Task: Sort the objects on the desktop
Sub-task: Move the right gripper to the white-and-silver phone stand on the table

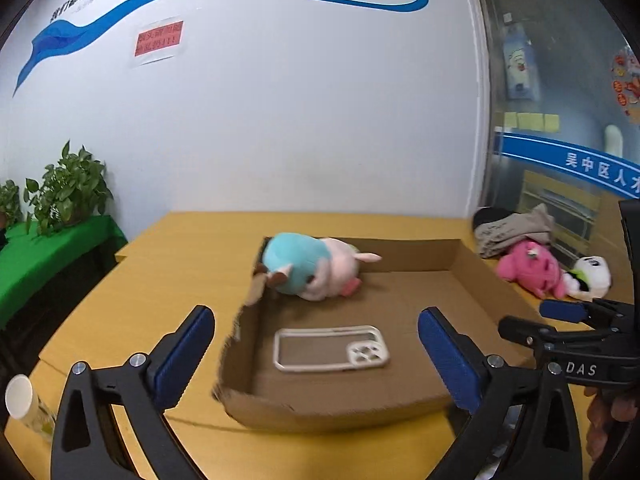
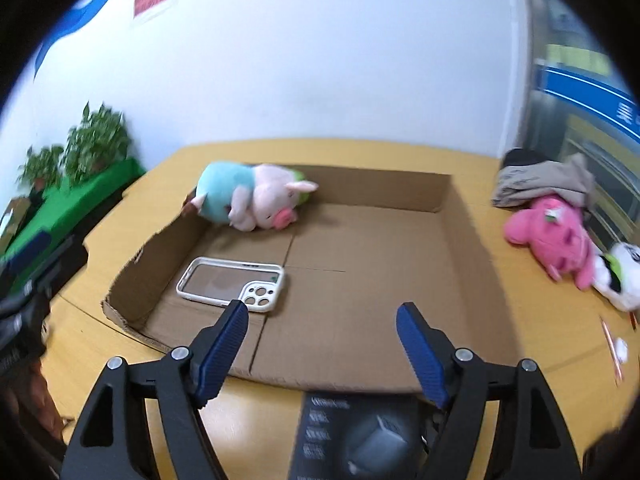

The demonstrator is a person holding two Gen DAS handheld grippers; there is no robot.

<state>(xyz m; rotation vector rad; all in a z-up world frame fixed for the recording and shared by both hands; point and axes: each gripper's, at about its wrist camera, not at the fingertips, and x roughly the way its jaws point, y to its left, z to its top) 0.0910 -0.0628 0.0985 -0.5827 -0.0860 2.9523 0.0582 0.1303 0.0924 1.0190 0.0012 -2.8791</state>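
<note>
A shallow cardboard tray (image 1: 472, 276) (image 2: 460, 216) lies on the yellow table. In its far left corner rests a teal-and-pink plush pig (image 1: 308, 268) (image 2: 256, 200). A white clear phone case (image 1: 330, 349) (image 2: 232, 280) lies flat near the tray's front left. My left gripper (image 1: 316, 354) hangs open above the tray's front, nothing between its blue pads. My right gripper (image 2: 322, 344) is open too, over the tray's front edge, and shows at the right of the left wrist view (image 1: 560, 320). A pink plush (image 1: 532, 268) (image 2: 556, 236) and a white-green plush (image 1: 592, 278) (image 2: 620, 276) lie right of the tray.
A heap of grey cloth (image 1: 516, 232) (image 2: 544, 180) sits at the table's far right. A dark box (image 2: 356, 436) lies at the front edge under my right gripper. A paper cup (image 1: 20, 396) stands front left. Potted plants (image 1: 68, 188) stand on a green-covered shelf left.
</note>
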